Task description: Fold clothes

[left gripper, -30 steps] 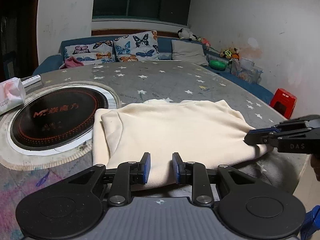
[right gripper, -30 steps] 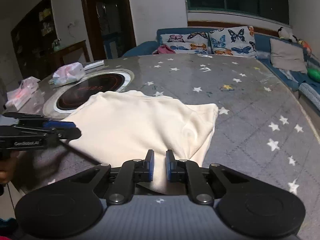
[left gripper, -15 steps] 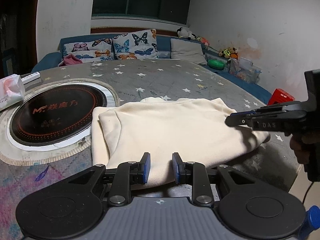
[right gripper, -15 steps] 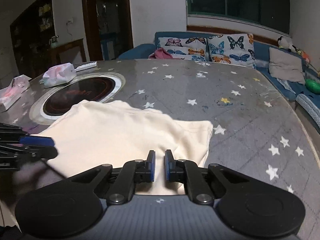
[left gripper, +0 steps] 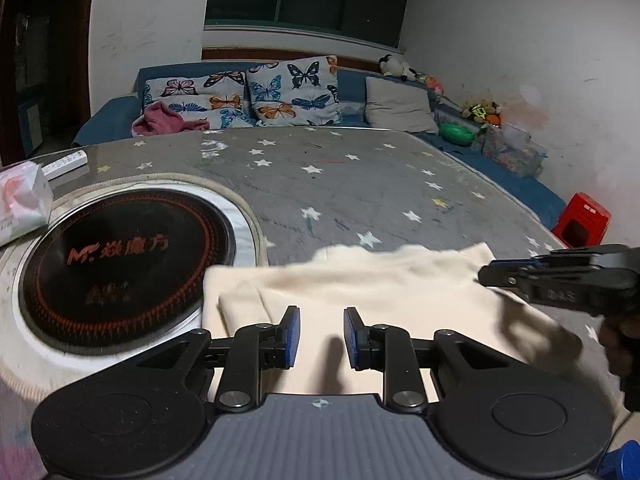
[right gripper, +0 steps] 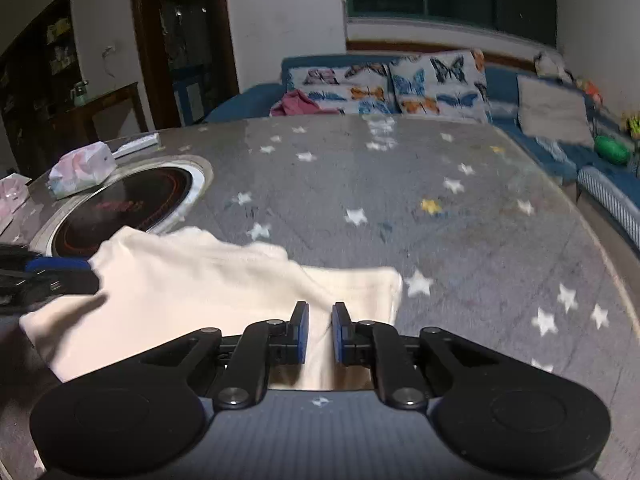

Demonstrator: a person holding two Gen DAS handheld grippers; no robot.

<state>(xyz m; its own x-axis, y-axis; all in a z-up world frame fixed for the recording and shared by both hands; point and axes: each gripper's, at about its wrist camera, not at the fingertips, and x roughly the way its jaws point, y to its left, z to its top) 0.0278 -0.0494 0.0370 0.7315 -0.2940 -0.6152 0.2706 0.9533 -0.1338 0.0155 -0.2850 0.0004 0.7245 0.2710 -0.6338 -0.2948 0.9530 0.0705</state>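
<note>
the cream top (left gripper: pixel 360 292) lies on the grey star-patterned bench (left gripper: pixel 340 184), near the edge closest to the person, already doubled over itself with one side just lapping the rim of the round black cooktop (left gripper: pixel 120 256) set into the bench. it looks like a thick, soft knit or fleece: light to lift, limp, with no stiffness of its own, so i'd guess any part not supported will sag and drag, and the layers may slide over each other if only the top one is caught. the left tool (left gripper: pixel 318 338) hangs just above the near hem with its blue pads parted and nothing between them. the right tool (right gripper: pixel 317 332) hovers over the opposite near corner, its pads closer together but with a clear gap and, as far as i can see, no cloth in it. the fabric is blurred in both views, so fine creases are hard to read. the sensible holds, to my eye, are the two near corners or the thick folded edge, pinching through all the layers at once so the bundle comes up together rather than peeling apart. a tissue pack (left gripper: pixel 22 204) sits off beyond the cooktop, well out of the way.
</note>
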